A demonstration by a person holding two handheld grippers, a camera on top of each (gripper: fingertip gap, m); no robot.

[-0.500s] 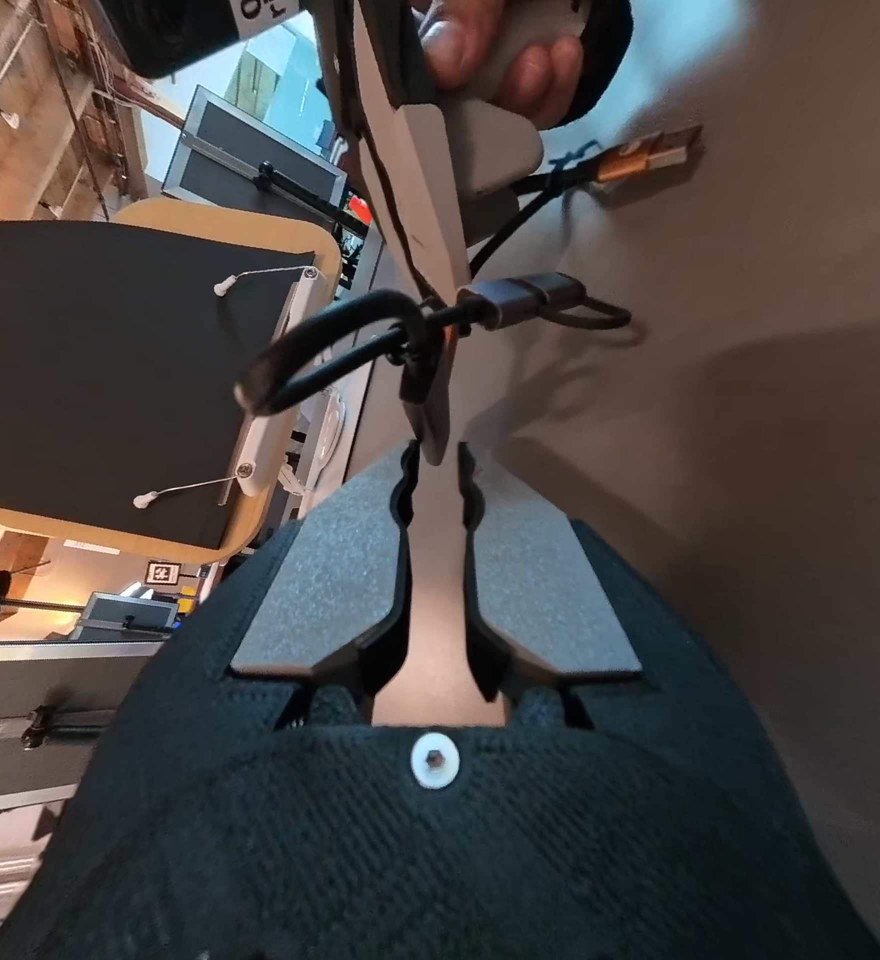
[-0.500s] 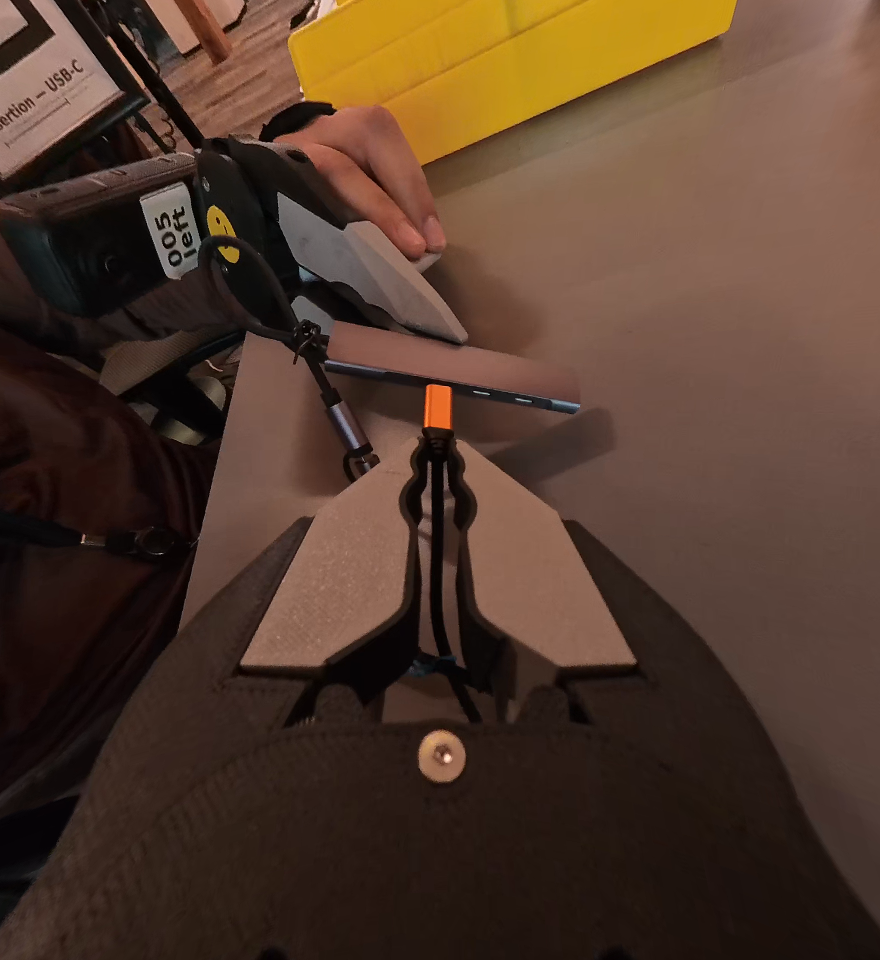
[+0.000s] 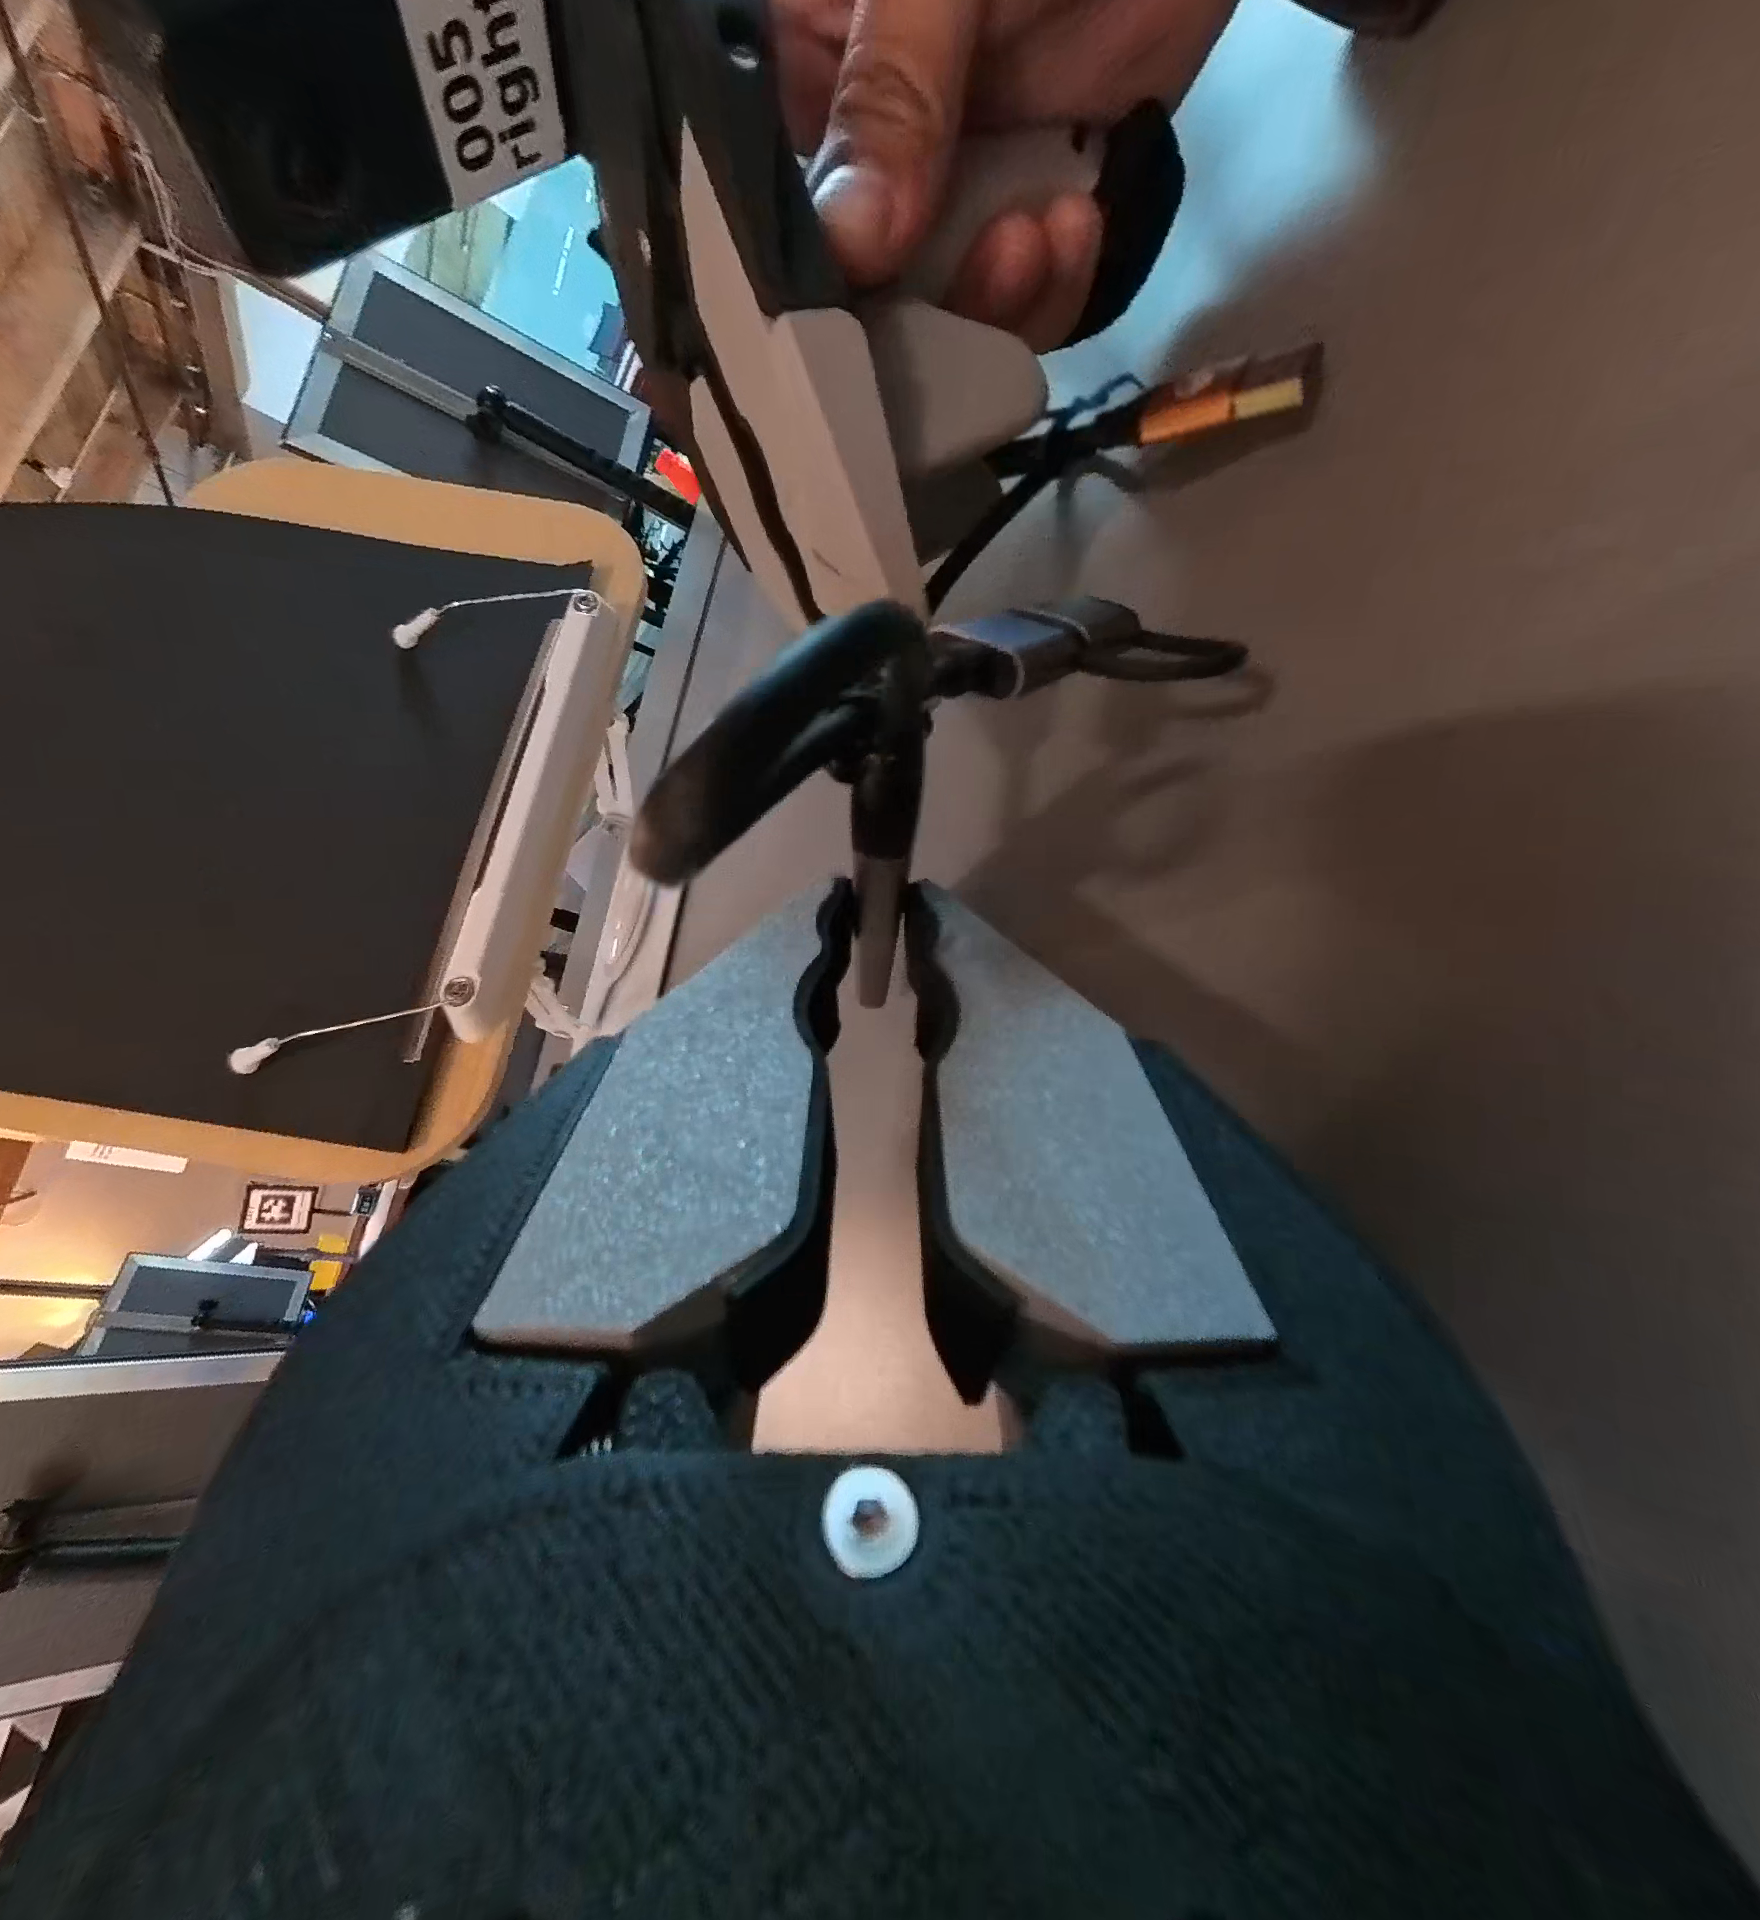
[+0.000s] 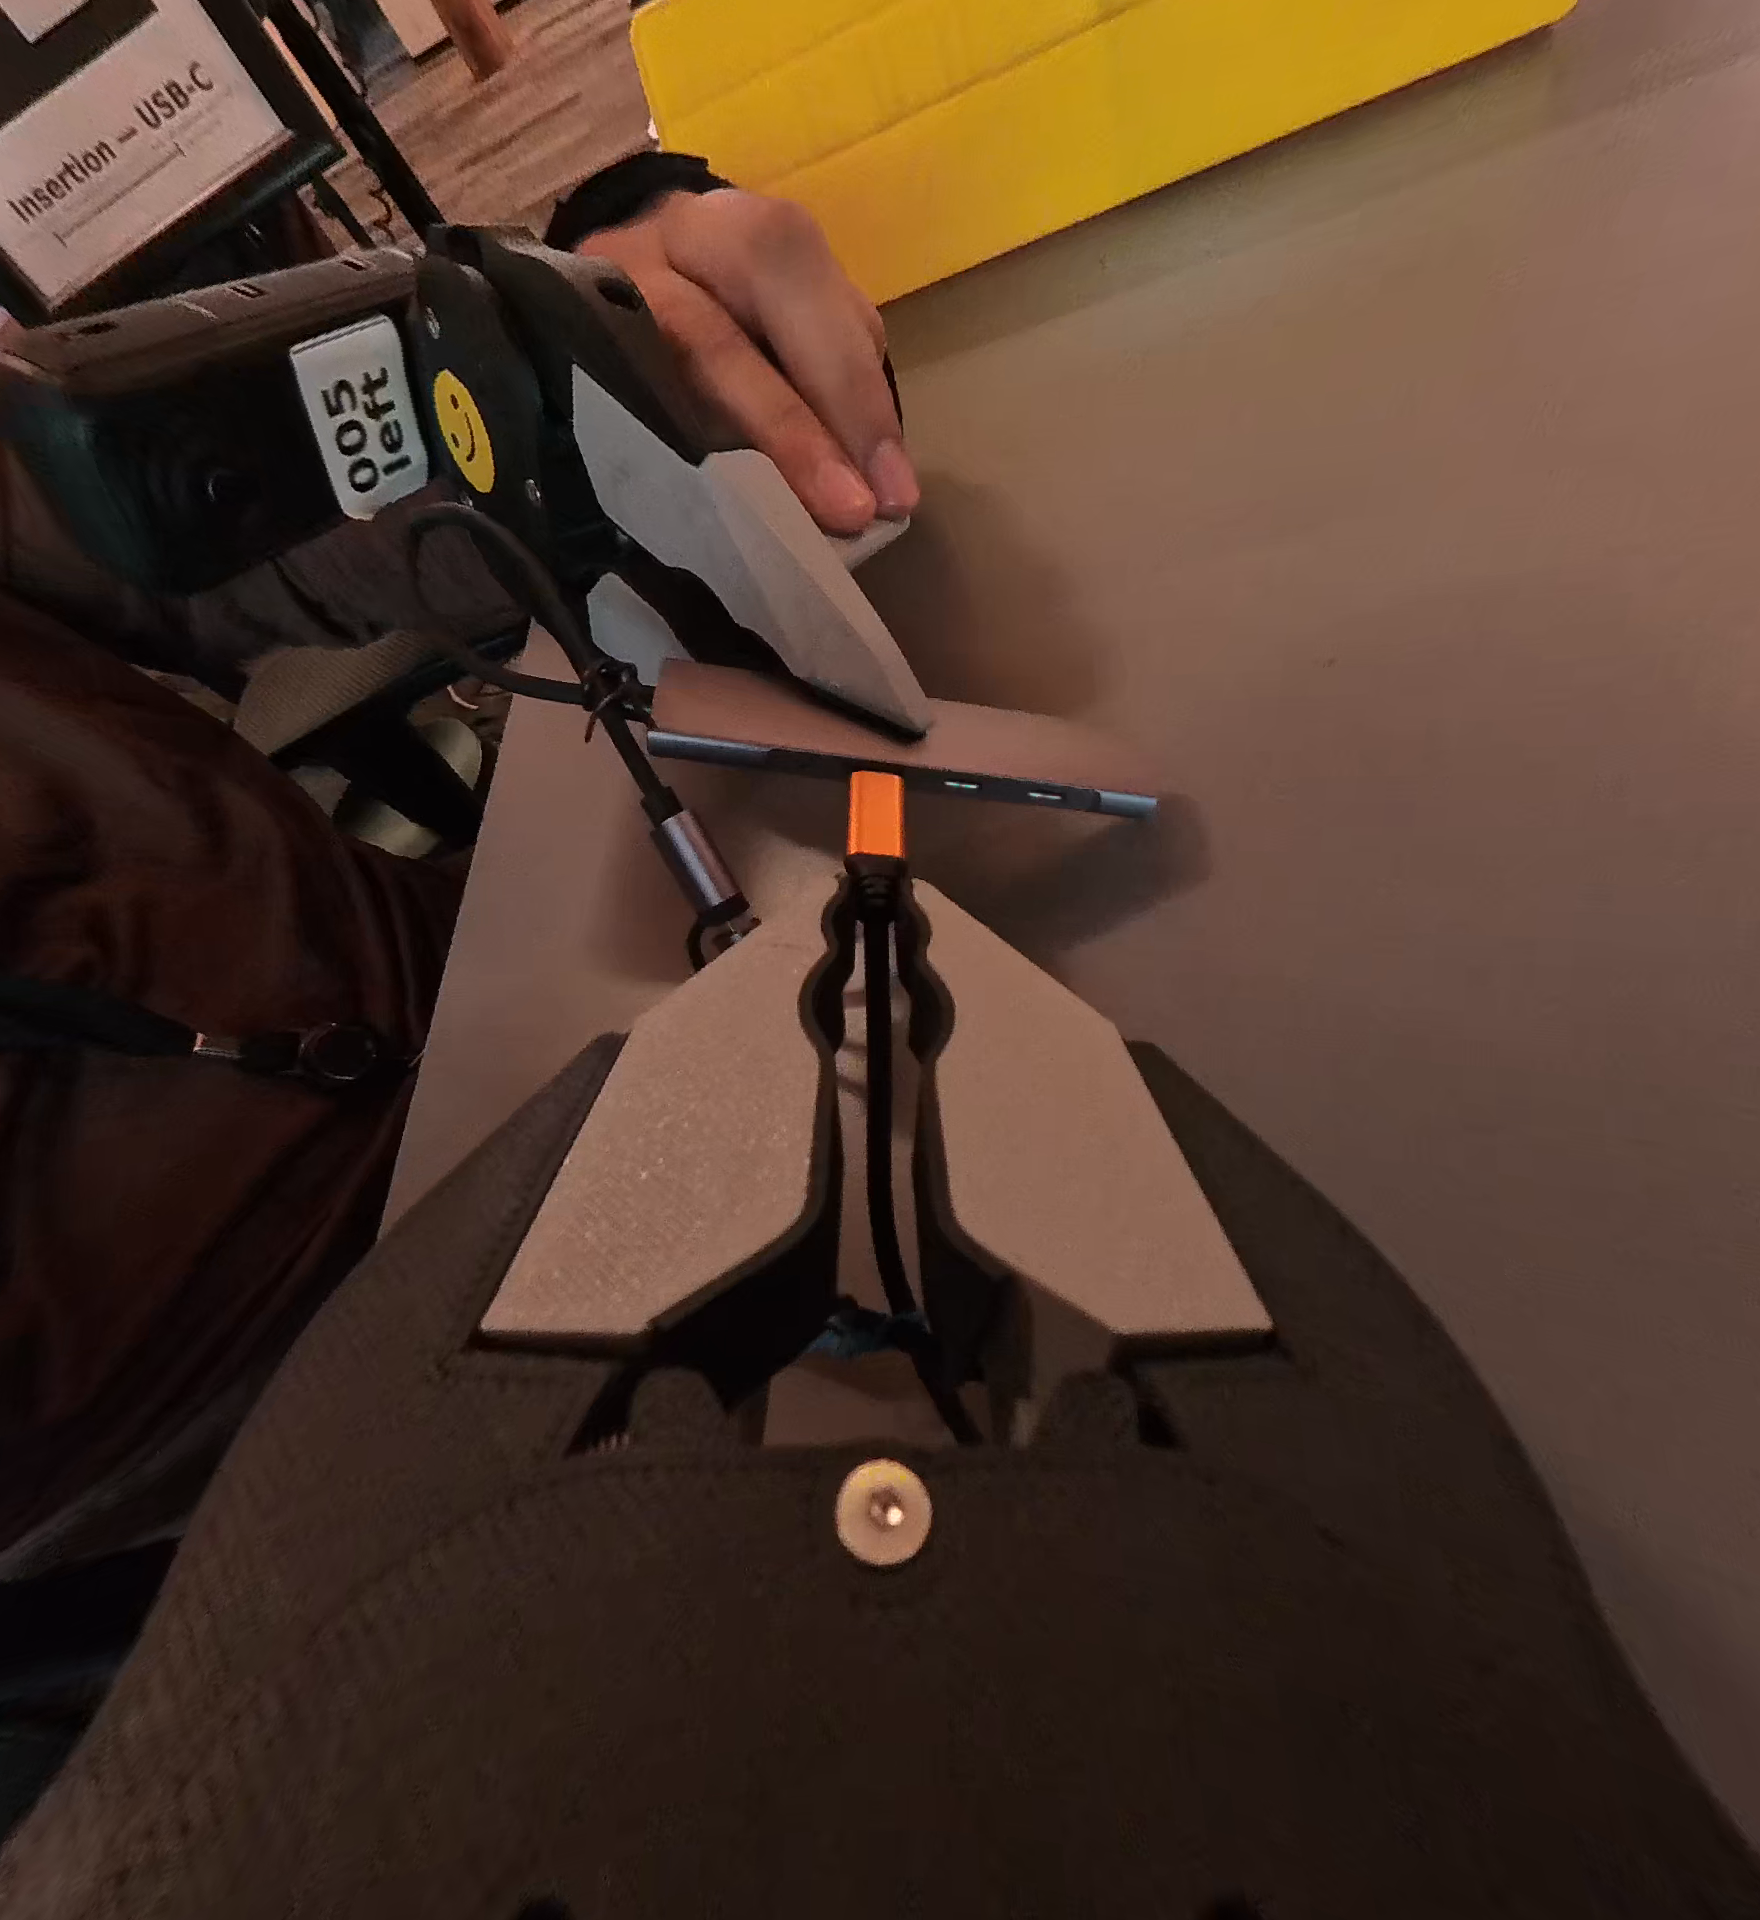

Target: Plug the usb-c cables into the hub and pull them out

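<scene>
The grey hub (image 4: pixel 1011 748) is a thin slab held level just above the table. My left gripper (image 3: pixel 876 925) is shut on one end of the hub (image 3: pixel 876 966), seen edge-on between the fingertips. It also shows in the right wrist view (image 4: pixel 897 717). My right gripper (image 4: pixel 874 894) is shut on a black cable (image 4: pixel 881 1091). The cable's orange USB-C plug (image 4: pixel 876 816) sticks out past the fingertips, its tip in a port on the hub's side edge. The hub's own lead ends in a grey plug (image 4: pixel 694 862) lying loose on the table.
The cable's orange far-end plug (image 3: pixel 1219 407) lies on the grey table (image 4: pixel 1478 935). A yellow box (image 4: pixel 1011 135) stands at the back. A sign on a stand (image 4: pixel 76 135) and a person's dark clothing (image 4: pixel 128 1039) are at the left, beyond the table edge.
The two grippers have come closer together. The orange plug has pushed up against the hub's side. The hub end now sits between the left fingertips, not ahead of them.
</scene>
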